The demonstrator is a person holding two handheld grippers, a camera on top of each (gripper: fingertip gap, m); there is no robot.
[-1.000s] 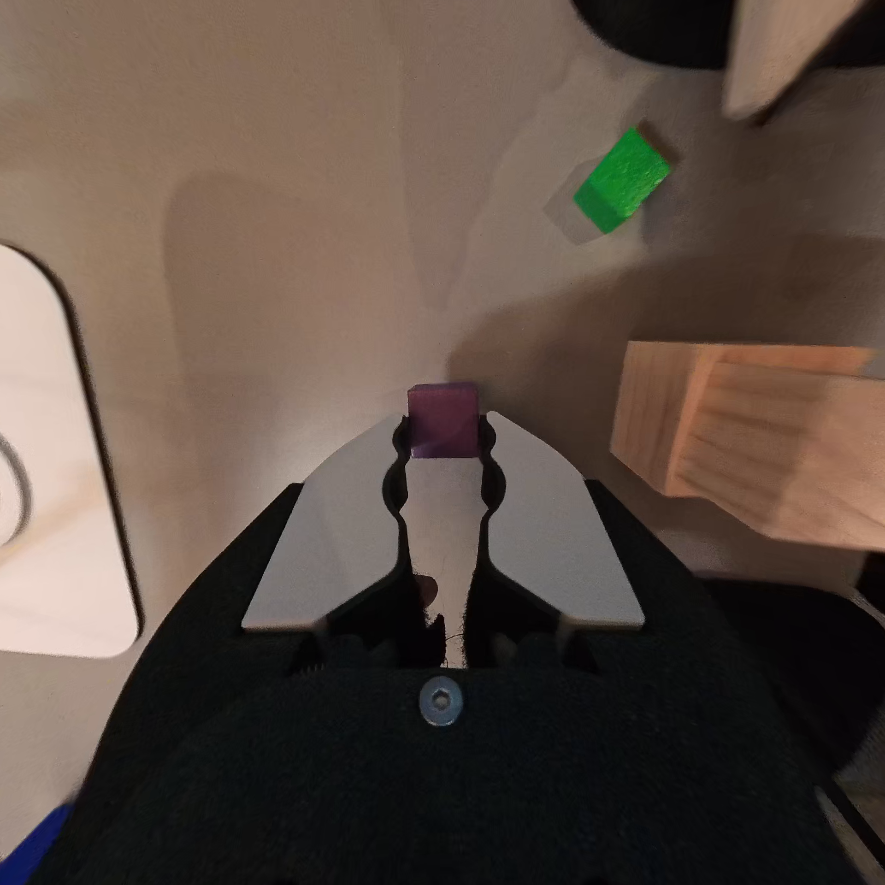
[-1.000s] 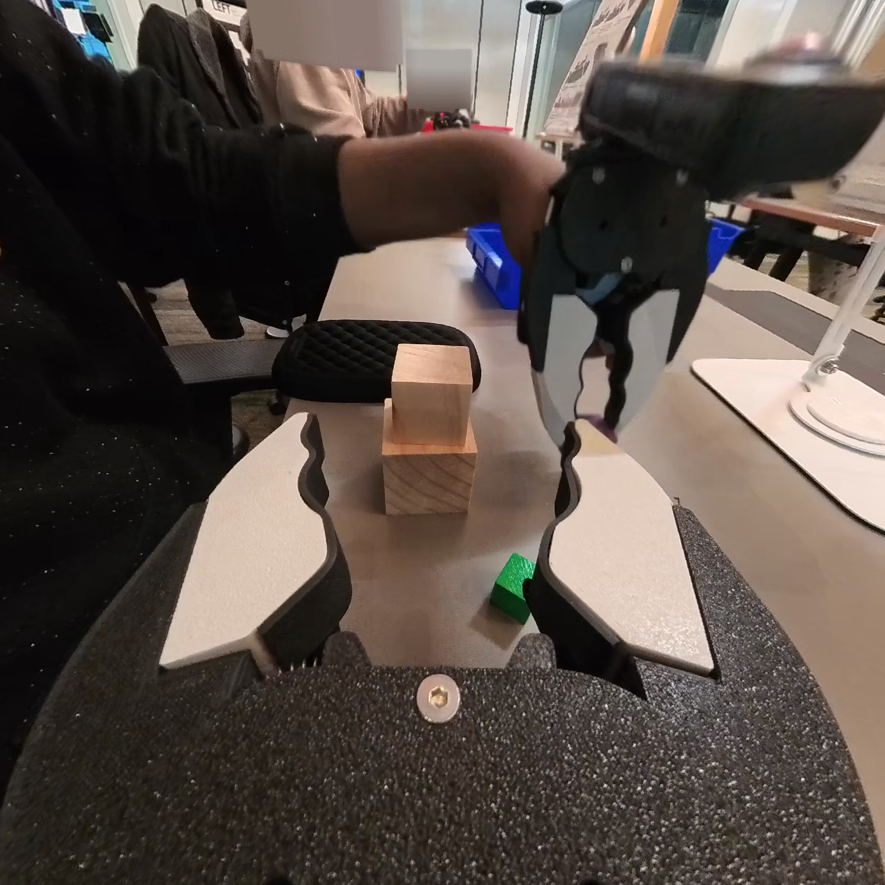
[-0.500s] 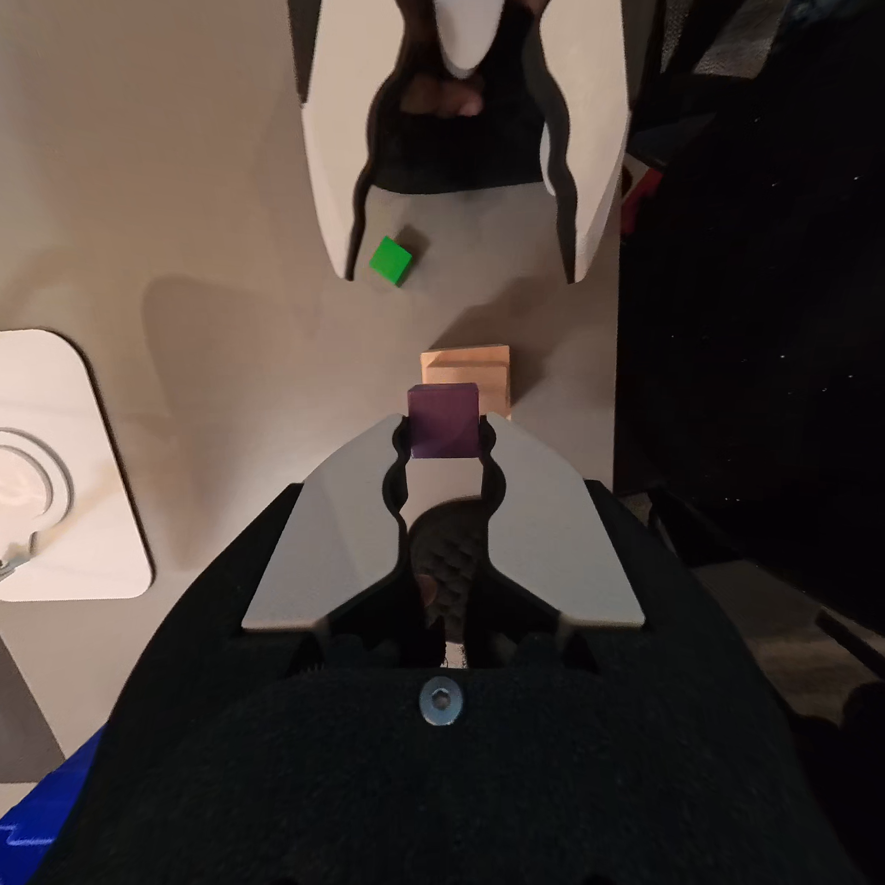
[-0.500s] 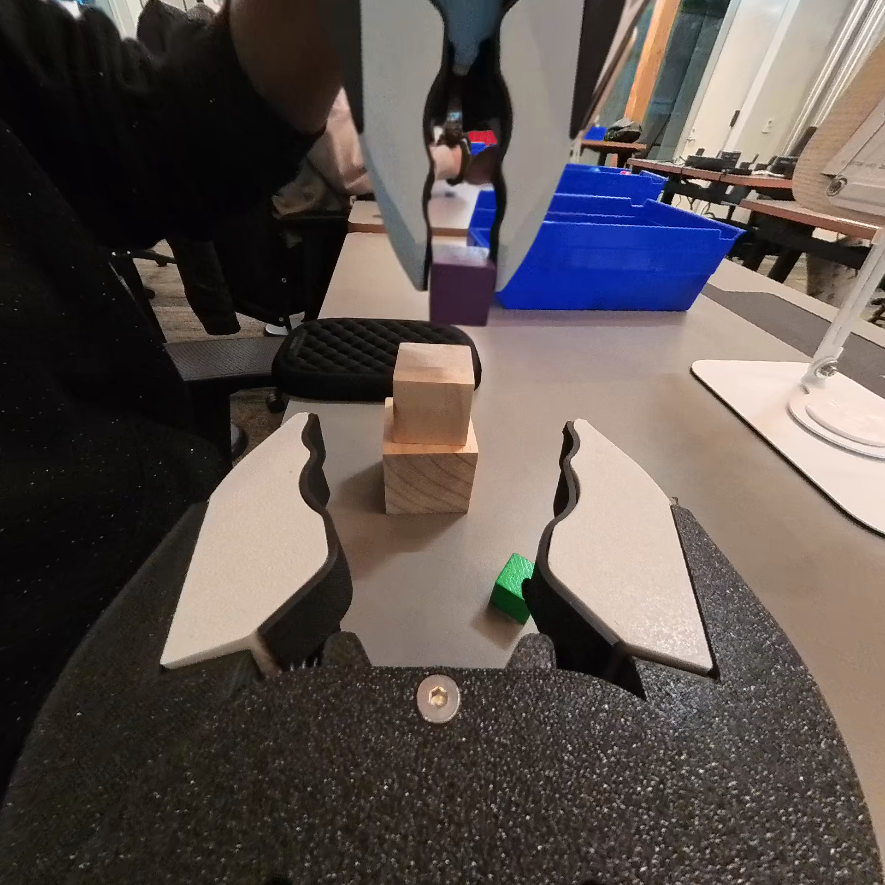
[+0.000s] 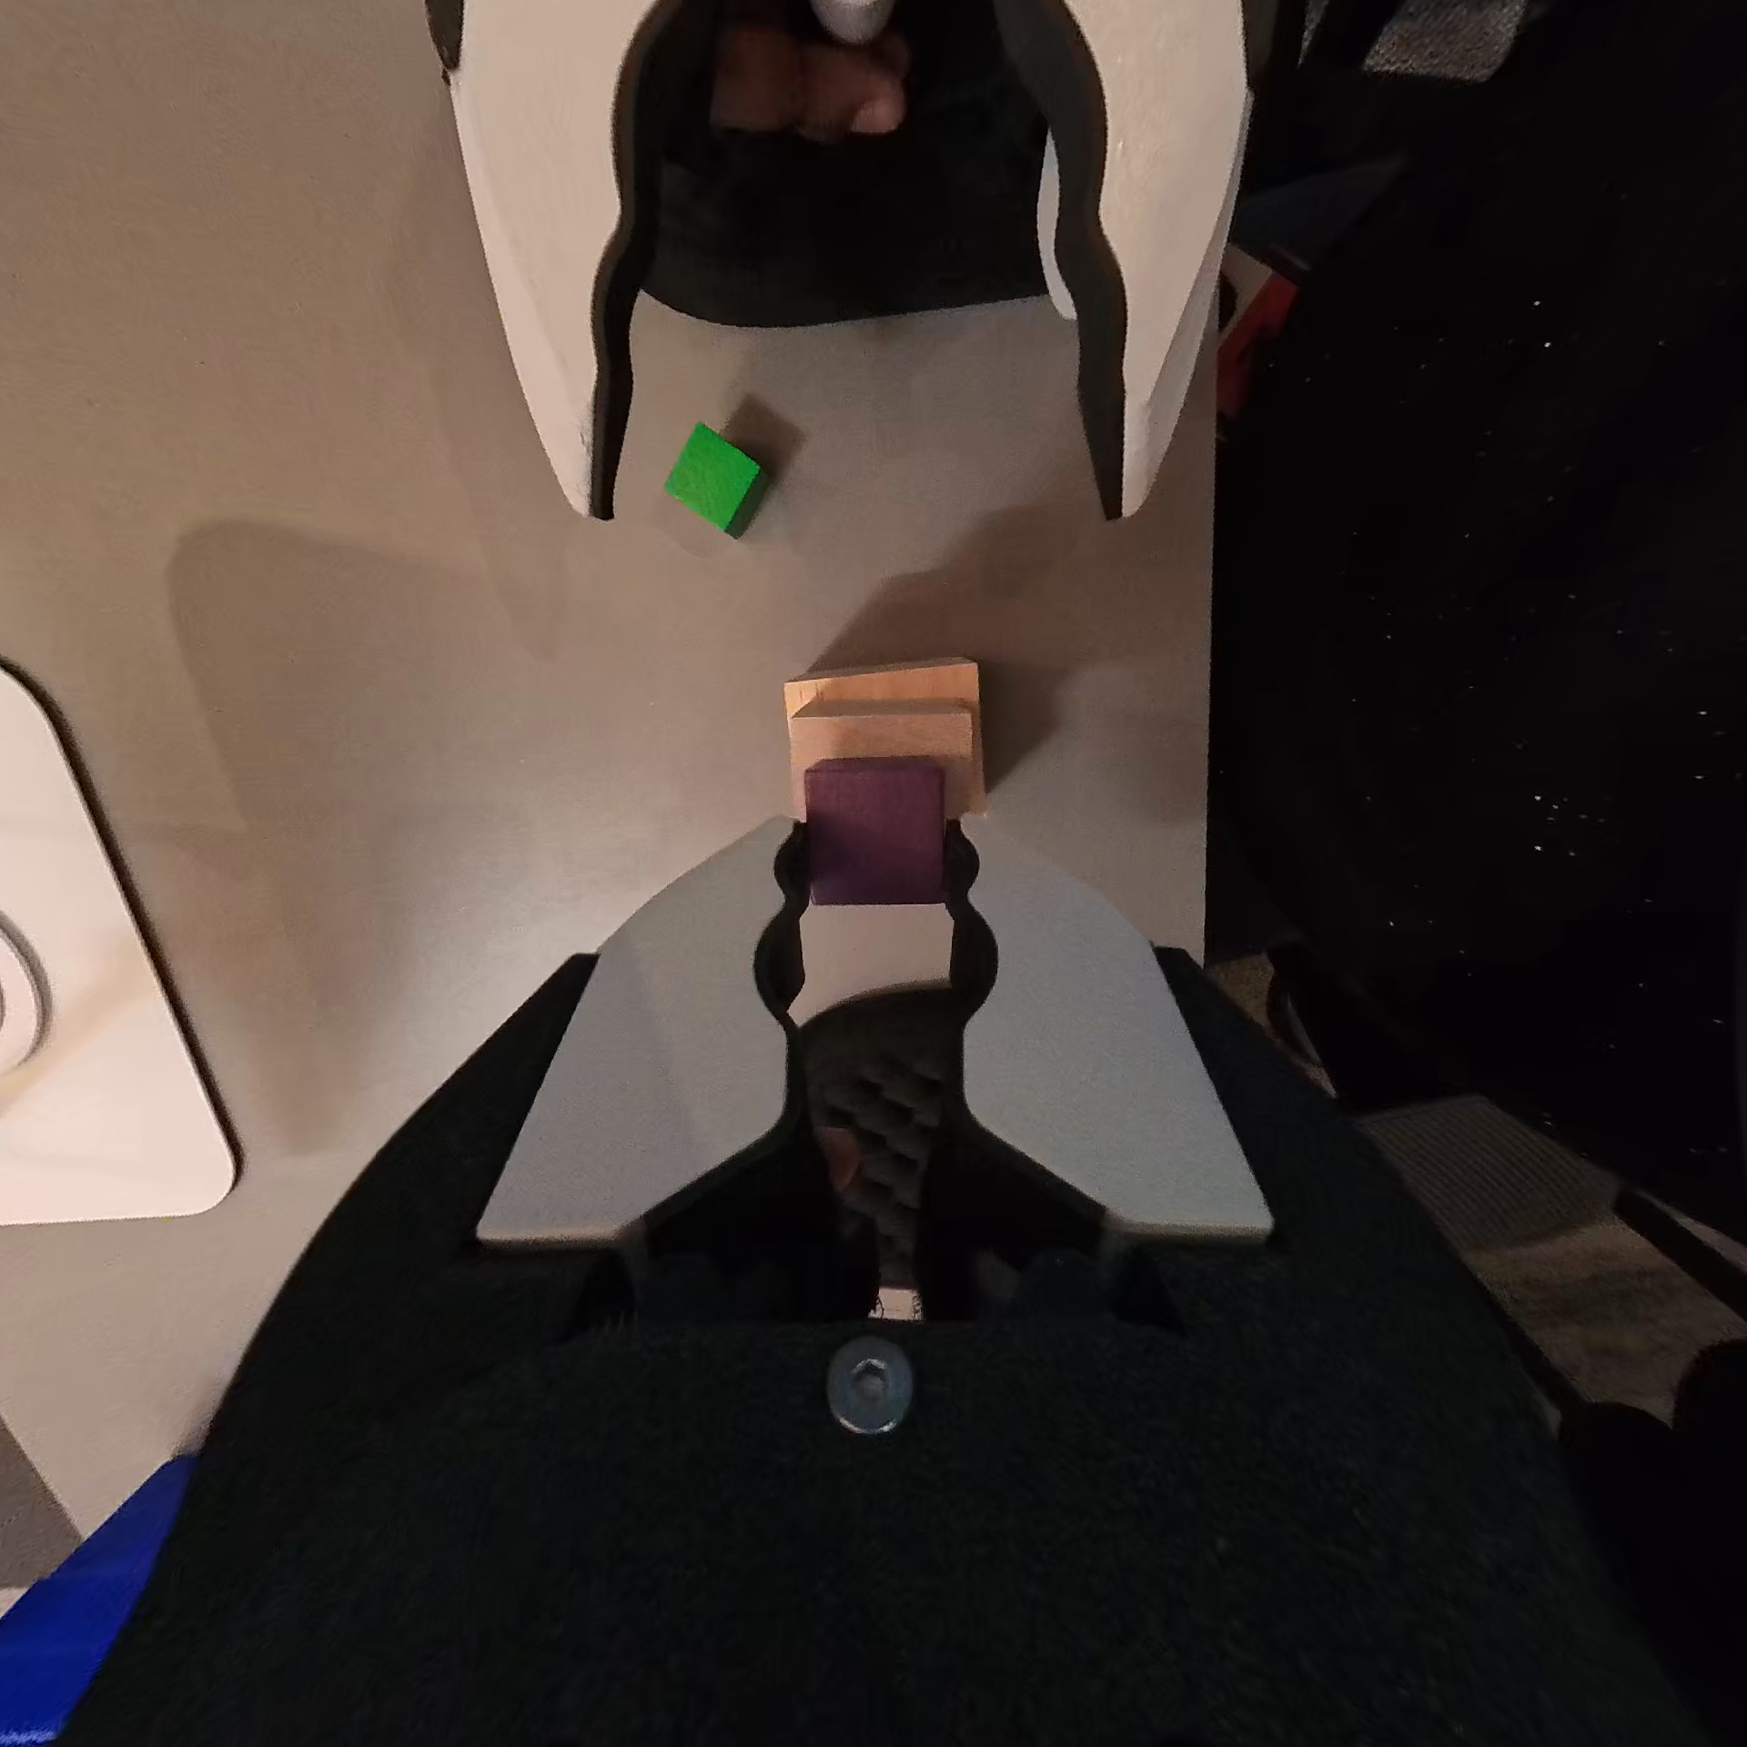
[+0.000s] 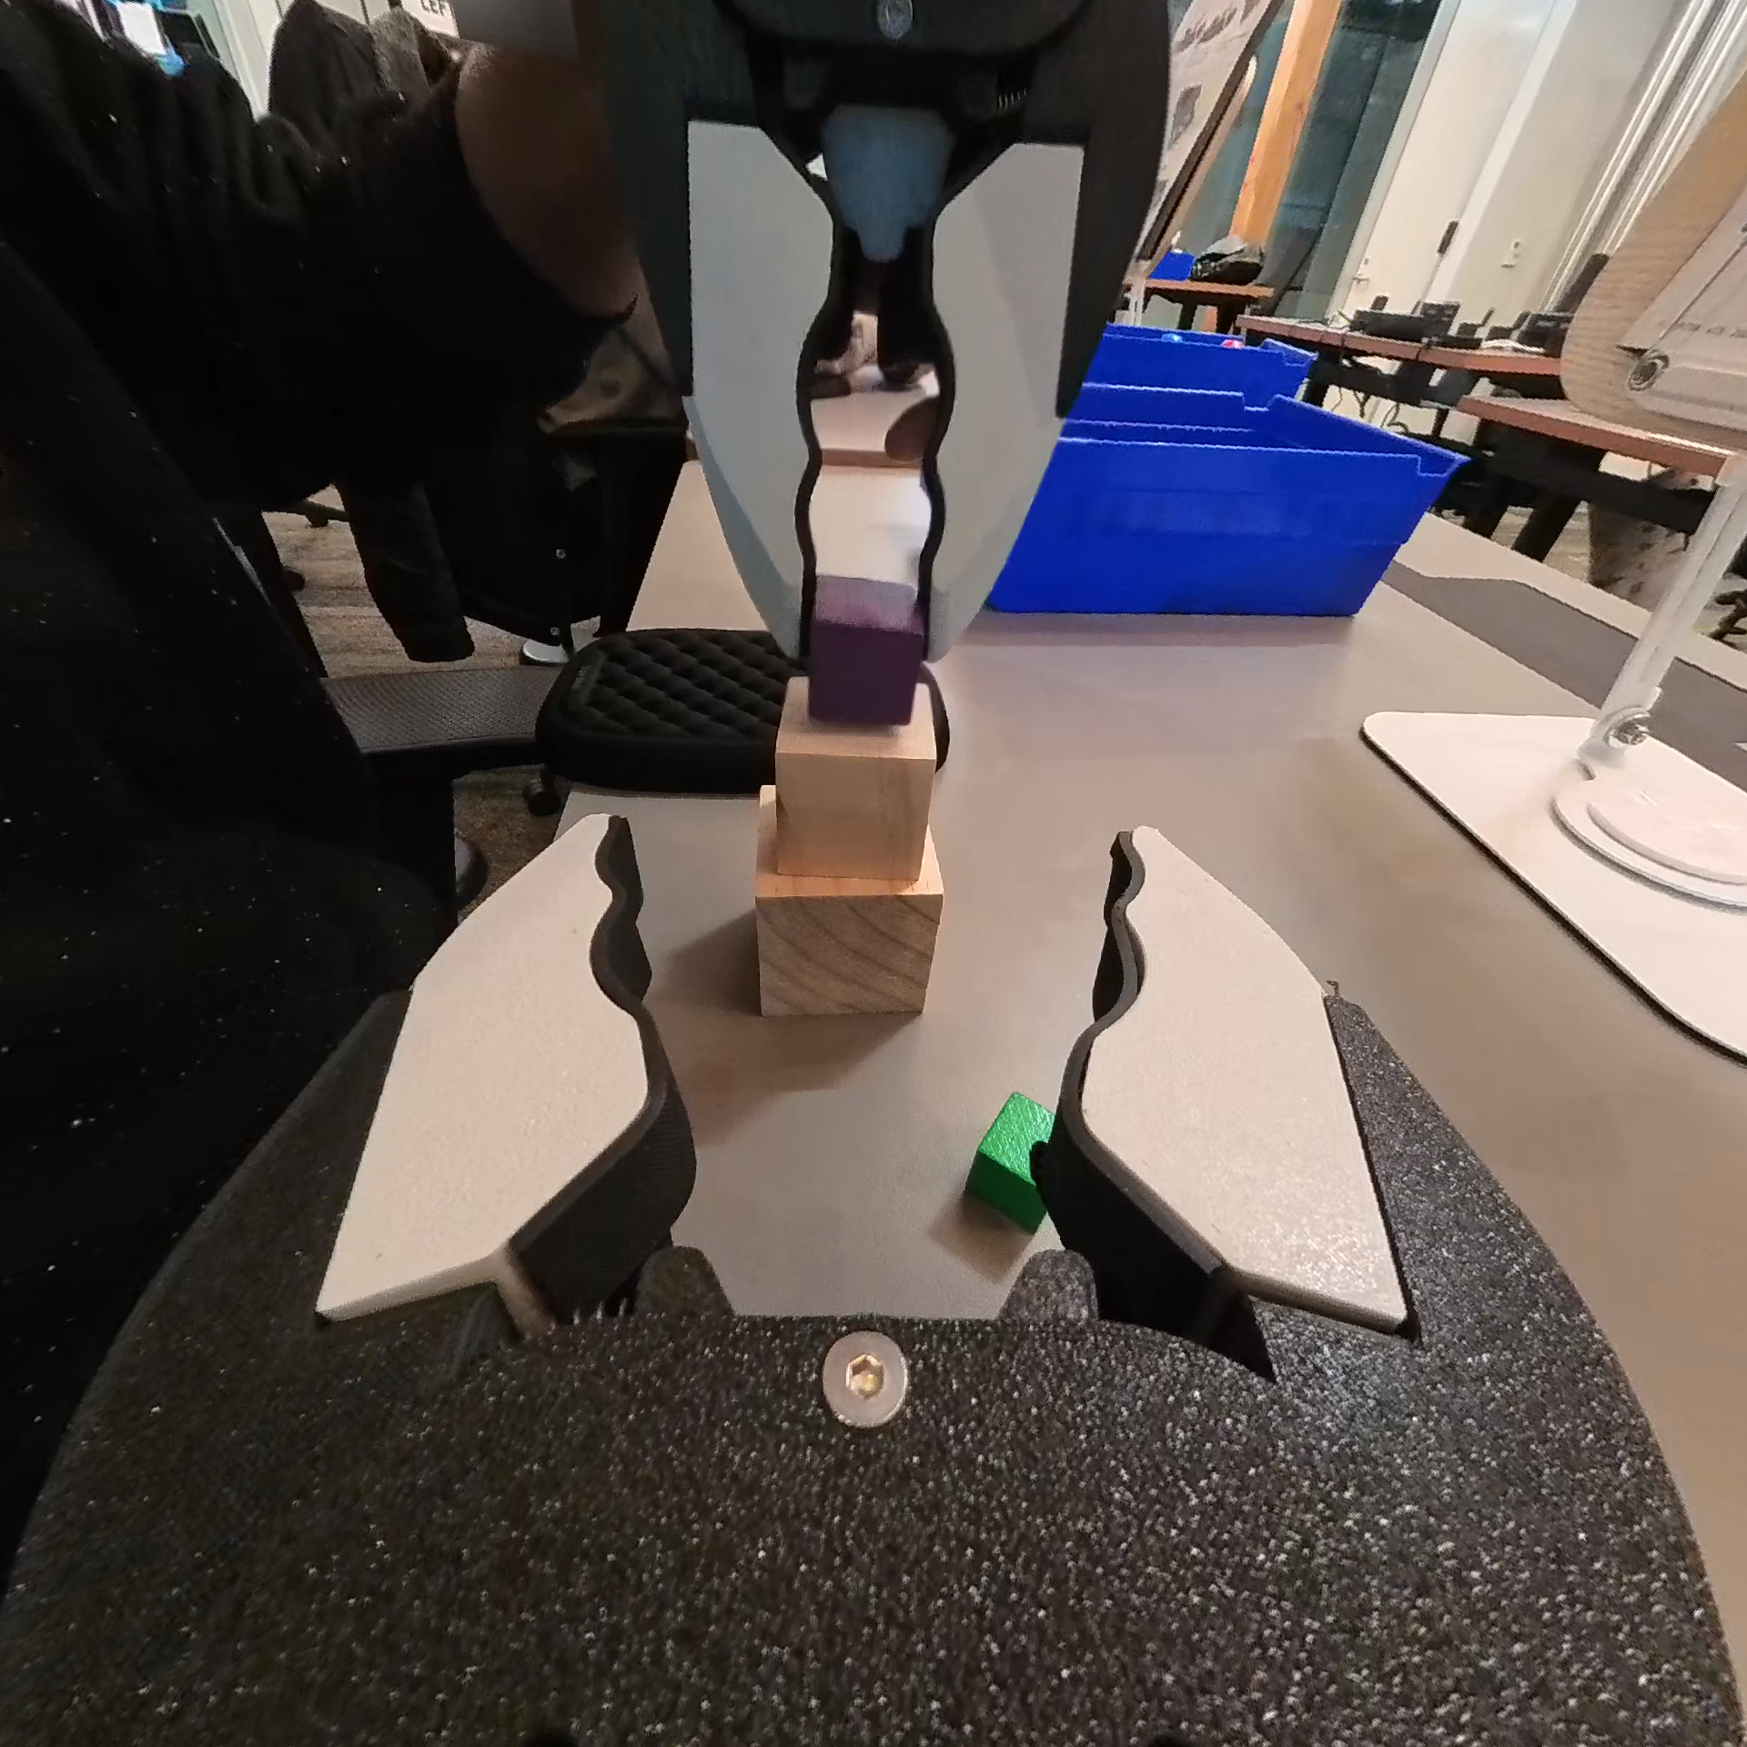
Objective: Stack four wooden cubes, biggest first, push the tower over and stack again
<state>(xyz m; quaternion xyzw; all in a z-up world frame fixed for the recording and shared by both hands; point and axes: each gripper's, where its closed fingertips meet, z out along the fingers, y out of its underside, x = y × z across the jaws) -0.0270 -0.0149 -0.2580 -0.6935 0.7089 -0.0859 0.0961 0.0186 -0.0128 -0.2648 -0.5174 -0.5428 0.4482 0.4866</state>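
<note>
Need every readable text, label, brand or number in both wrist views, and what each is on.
Nothing legible enough to quote.
Strip at the top edge: lettering cut off by the frame.
Leaning board: print too blurred.
White panel: a faint line, too small.
Purple cube, wooden blocks, green cube, blue bins: no markings visible.

Two stacked wooden cubes point(image 6: 849, 889) show bare, pale grain. The purple cube point(image 6: 865, 666) and green cube point(image 6: 1011, 1172) look matt-painted. The tabletop point(image 6: 1182, 756) is smooth grey; the blue bins point(image 6: 1219, 529) are glossy plastic.
</note>
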